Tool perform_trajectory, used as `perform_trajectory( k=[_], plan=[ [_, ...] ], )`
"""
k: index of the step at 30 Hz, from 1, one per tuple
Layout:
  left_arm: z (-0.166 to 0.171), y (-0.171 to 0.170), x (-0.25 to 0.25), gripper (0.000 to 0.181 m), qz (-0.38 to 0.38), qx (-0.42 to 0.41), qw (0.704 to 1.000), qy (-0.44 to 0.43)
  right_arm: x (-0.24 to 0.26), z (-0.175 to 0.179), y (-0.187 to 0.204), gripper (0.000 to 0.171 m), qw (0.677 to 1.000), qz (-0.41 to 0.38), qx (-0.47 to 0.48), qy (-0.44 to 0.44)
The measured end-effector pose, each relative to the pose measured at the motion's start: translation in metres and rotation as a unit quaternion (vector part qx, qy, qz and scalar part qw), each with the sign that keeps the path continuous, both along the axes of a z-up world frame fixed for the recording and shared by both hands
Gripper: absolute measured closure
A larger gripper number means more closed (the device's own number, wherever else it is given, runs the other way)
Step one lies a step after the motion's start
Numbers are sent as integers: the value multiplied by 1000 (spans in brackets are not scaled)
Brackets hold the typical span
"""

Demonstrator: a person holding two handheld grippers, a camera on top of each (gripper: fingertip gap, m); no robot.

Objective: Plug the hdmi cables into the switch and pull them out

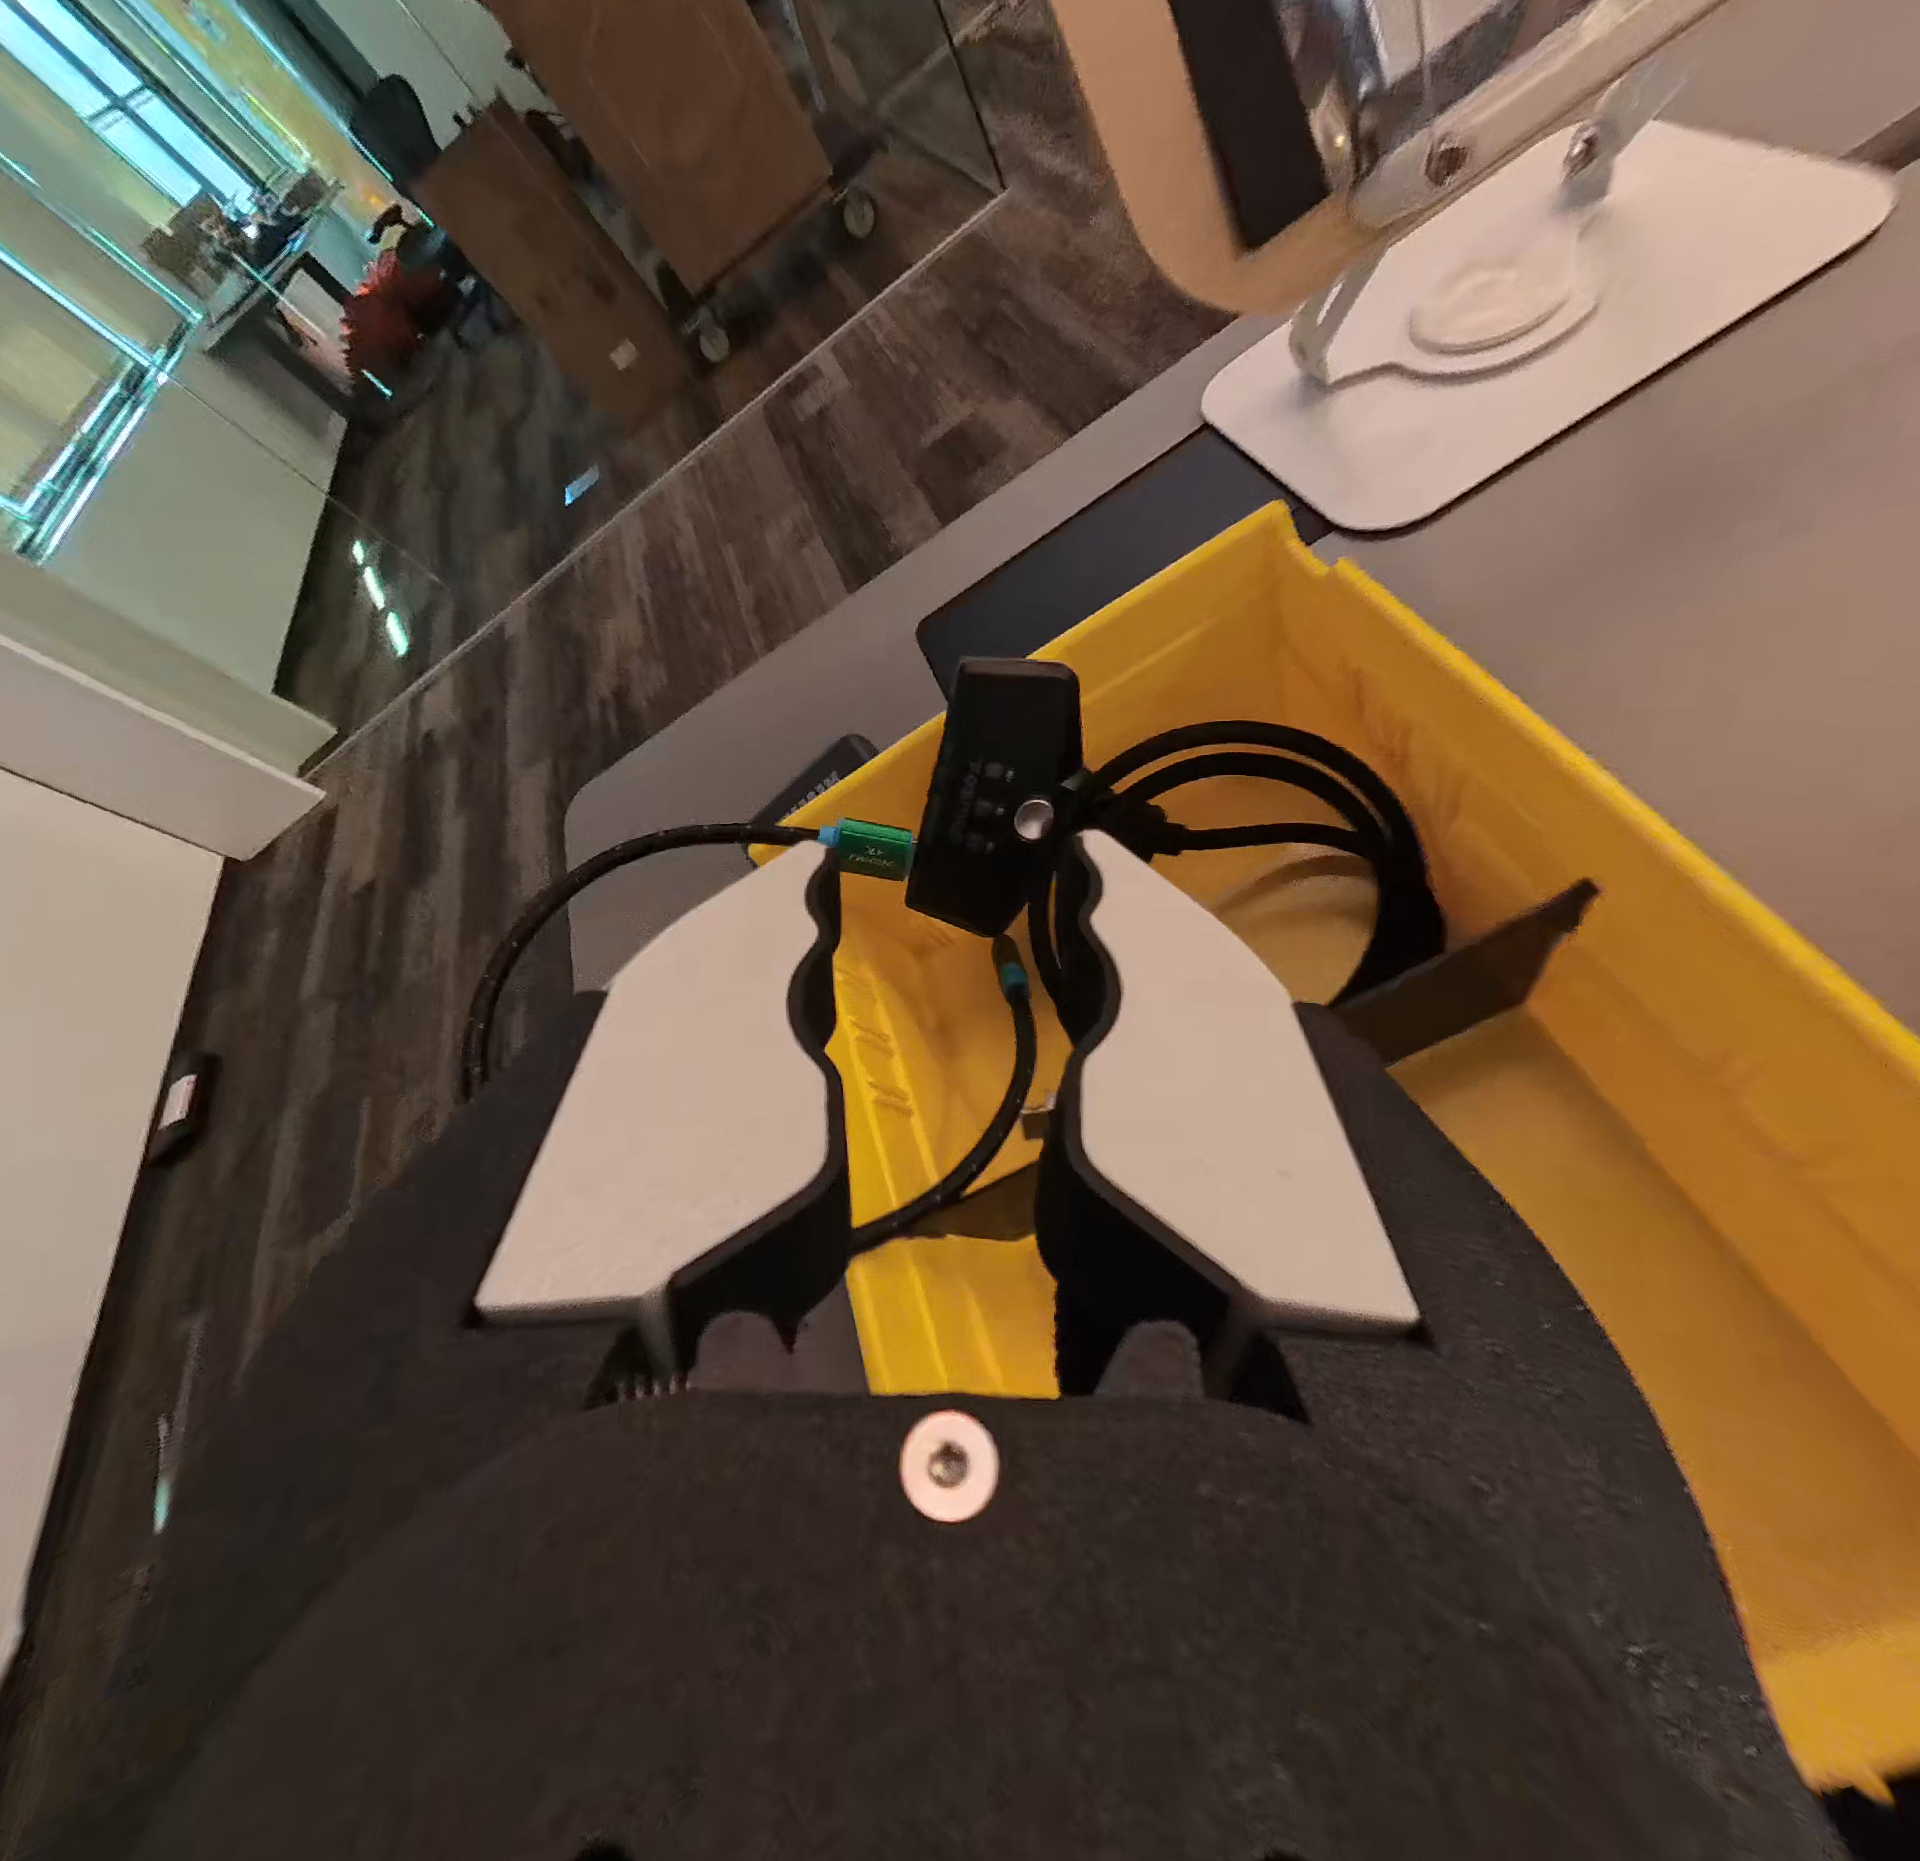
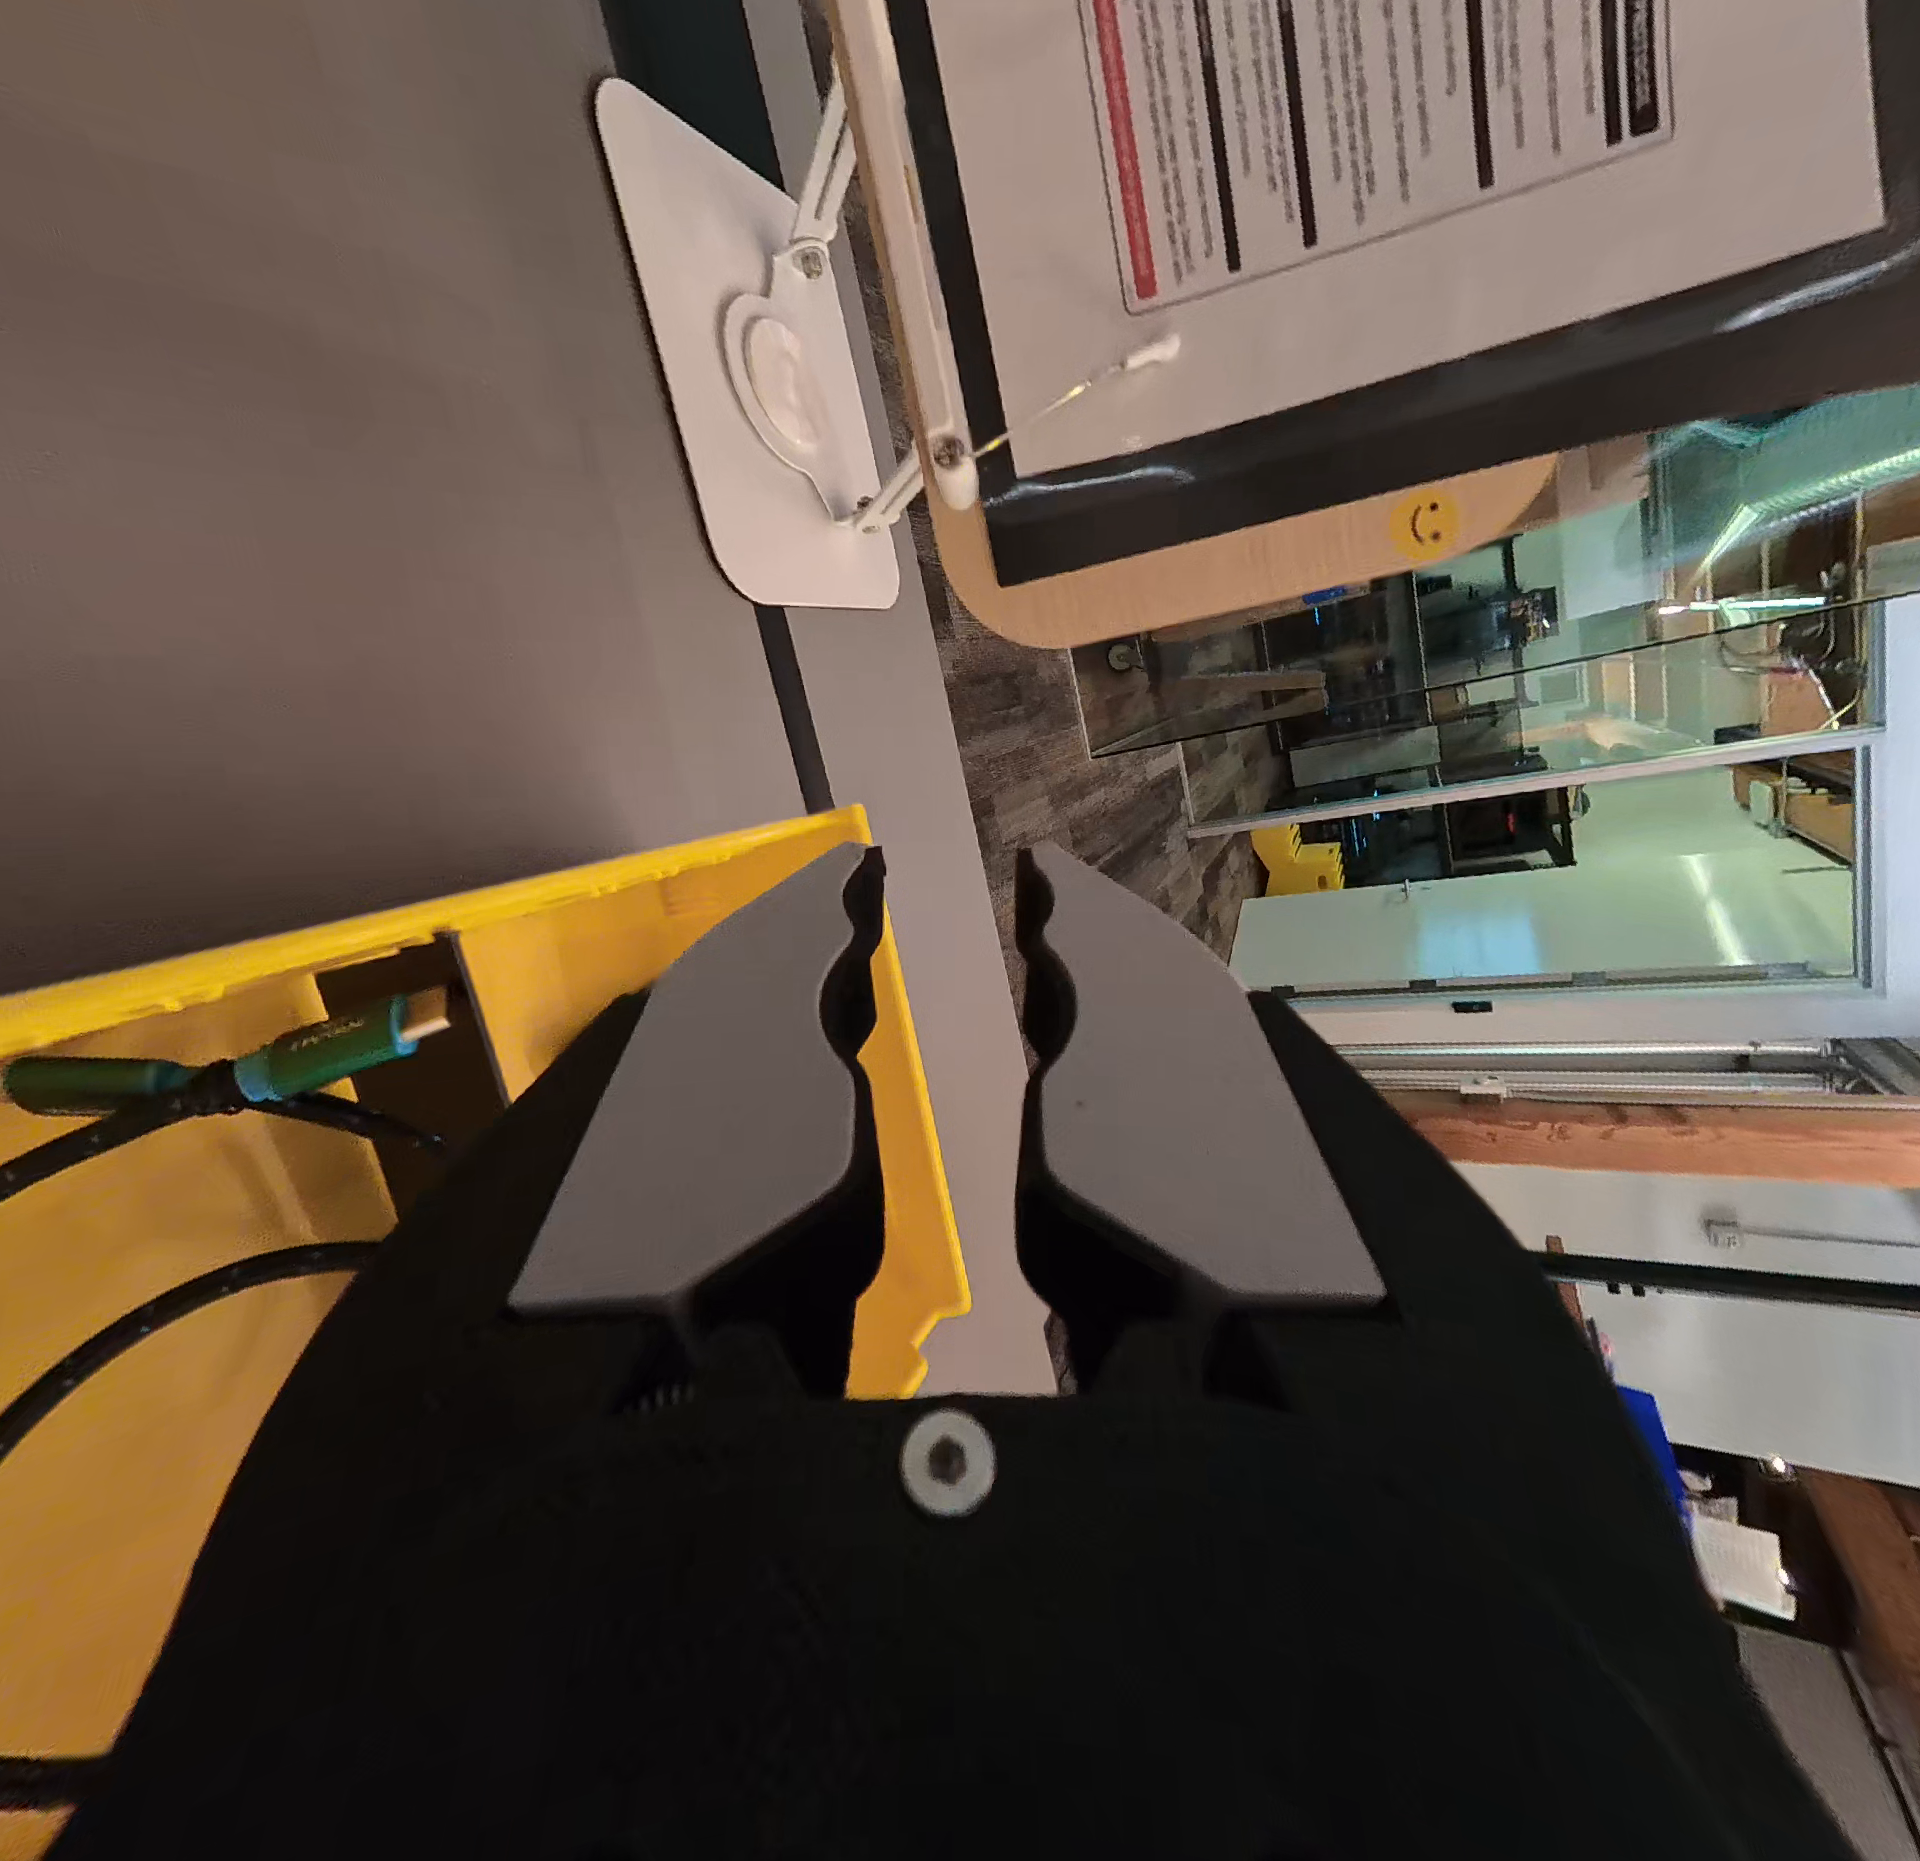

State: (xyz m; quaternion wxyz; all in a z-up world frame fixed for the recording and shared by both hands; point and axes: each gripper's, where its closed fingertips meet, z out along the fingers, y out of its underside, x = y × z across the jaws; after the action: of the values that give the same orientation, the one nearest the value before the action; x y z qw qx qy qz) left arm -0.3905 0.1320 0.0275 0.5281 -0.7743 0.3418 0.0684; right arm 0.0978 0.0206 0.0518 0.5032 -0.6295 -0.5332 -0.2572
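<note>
In the left wrist view a black HDMI switch stands on end at the near corner of a yellow bin. A green HDMI plug sits in its left side, and a cable with a teal collar enters its lower end. More black cables leave its right side and coil in the bin. My left gripper is open, its tips either side of the switch's lower end. In the right wrist view my right gripper is open and empty over the bin's edge. A loose green plug with bare metal tip lies at left.
A black divider crosses the bin and also shows in the right wrist view. A white stand base holding a framed board sits on the grey table beyond the bin. The carpeted floor lies past the table edge. Some 50 cm of space lies between my two pairs of fingers. To reach the black HDMI switch in a straight line is about 12 cm for my left fingers, about 50 cm for my right. My right gripper's tips are some 15 cm from the loose green plug.
</note>
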Motion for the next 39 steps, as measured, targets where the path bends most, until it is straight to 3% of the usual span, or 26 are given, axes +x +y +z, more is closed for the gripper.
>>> perform_trajectory(
  k=[6, 10, 12, 16, 18, 28, 35, 39],
  plan=[
    [-45, 35, 18, 132, -41, -6, 993, 107, -5, -3, 0, 146, 1000, 9, -7, 0],
    [-51, 71, 6, 130, -58, -1, 957, 286, 1, -2, 2, 146, 1000, 6, -8, 10],
    [-59, 78, 4, 131, -95, -34, 942, 321, 3, -4, 3, 146, 1000, 5, -12, 9],
    [-83, 83, 1, 121, -126, -161, 937, 282, 9, -9, 7, 146, 1000, -5, -20, 4],
    [-87, 87, -1, 121, -128, -183, 934, 280, 11, -11, 8, 146, 1000, -6, -23, 4],
    [-101, 92, -12, 117, -131, -107, 917, 362, 16, -17, 13, 146, 999, -16, -32, -5],
    [-110, 88, -11, 126, -148, -92, 916, 362, 10, -24, 15, 146, 999, -14, -40, -17],
    [-123, 86, -24, 133, -145, -123, 897, 398, 10, -28, 17, 146, 999, -16, -45, -21]
  ],
)
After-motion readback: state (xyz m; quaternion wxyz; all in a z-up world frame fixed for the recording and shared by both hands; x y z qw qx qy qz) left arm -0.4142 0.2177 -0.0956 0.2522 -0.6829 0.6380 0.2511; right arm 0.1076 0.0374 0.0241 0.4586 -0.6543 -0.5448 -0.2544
